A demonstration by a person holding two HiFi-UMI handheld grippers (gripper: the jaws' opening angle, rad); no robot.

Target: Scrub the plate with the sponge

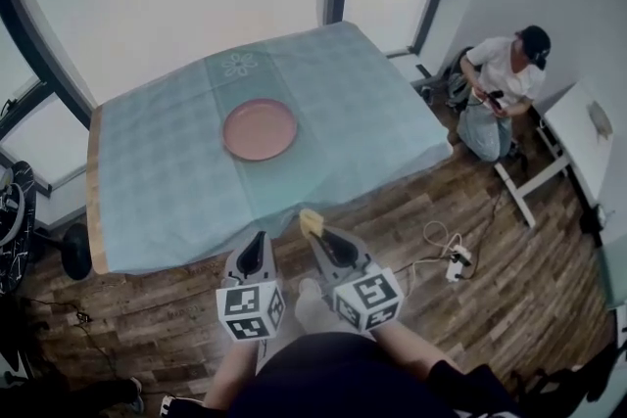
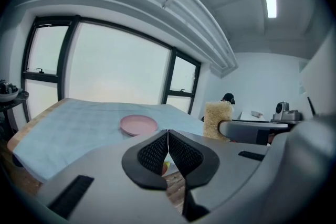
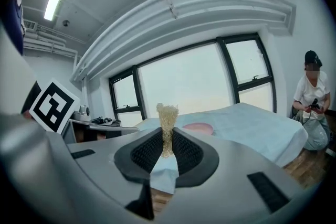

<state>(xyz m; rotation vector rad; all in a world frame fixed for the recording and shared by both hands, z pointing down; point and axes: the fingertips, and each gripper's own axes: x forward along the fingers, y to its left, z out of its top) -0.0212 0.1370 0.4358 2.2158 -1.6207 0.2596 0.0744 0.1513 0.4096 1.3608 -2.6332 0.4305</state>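
Ahead: the pink plate (image 1: 260, 129) lay flat near the middle of the table (image 1: 94, 201), on a pale blue cloth (image 1: 323, 83), well apart from both tools.
Sponge: a yellow sponge (image 1: 312, 222) was pinched in the right tool (image 1: 314, 232); the pads pressed on its lower end and the rest stood out past the tips toward the table.
Sponge axis: its long side ran on along the tool's own line, with the broad faces turned to the sides.
Bearing: from the right tool the plate lay forward, beyond the table's near edge. That tool was angled inward, so the plate sat slightly right of the sponge along its line.
Left tool: the left tool (image 1: 257, 240) was pressed together with nothing between its pads, and pointed almost straight at the plate.
Nearer hand: neither by much. The two tools hung side by side over the wooden floor (image 1: 392, 210), short of the table's edge.
Pose: both were tipped a little below level.
Judgement: the coming move looked like a forward reach over the cloth to set the sponge on the plate. No scrubbing had begun.
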